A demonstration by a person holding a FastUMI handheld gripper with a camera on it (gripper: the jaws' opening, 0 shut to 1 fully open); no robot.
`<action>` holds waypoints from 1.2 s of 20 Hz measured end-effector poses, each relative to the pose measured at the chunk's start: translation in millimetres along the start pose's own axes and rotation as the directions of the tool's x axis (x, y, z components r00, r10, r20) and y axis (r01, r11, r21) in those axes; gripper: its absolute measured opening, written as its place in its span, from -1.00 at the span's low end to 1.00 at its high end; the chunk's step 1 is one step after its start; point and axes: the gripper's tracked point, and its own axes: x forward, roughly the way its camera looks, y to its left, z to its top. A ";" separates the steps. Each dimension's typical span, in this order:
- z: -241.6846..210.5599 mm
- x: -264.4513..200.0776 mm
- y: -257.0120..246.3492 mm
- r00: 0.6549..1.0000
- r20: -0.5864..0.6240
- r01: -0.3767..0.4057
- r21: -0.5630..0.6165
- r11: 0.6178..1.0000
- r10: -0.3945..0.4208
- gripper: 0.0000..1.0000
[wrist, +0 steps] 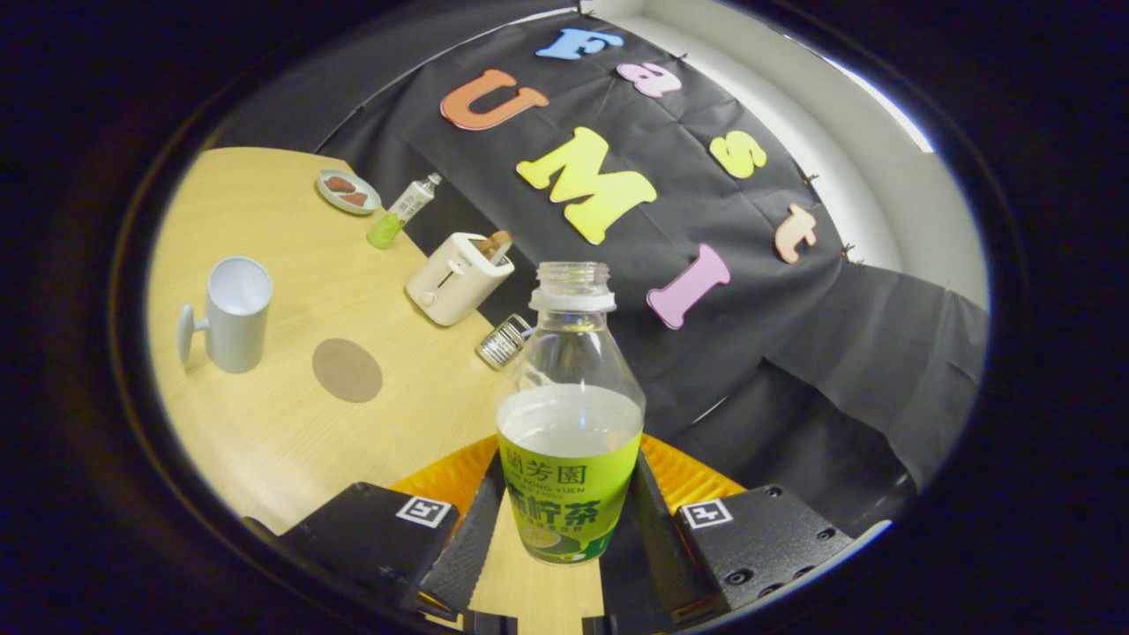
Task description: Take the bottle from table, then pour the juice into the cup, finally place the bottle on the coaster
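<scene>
The hand-held gripper grasps the bottle, both fingers pressing its green label low on the body. To the far left on the bench stands the cup, the round coaster just right of it. The bottle is uncapped and about half full, so it is probably light, thin-walled and squeezable; a firm grip at the label seems safest, since tilting shifts the liquid.

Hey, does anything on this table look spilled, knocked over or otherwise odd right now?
Nothing looks spilled. The bottle, uncapped, sits between the hand-held gripper fingers. One oddity: a small glass jar lies on its side near the toaster.
</scene>
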 end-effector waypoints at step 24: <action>75.8 8.0 42.3 0.949 0.251 0.309 -0.624 0.718 -0.190 0.60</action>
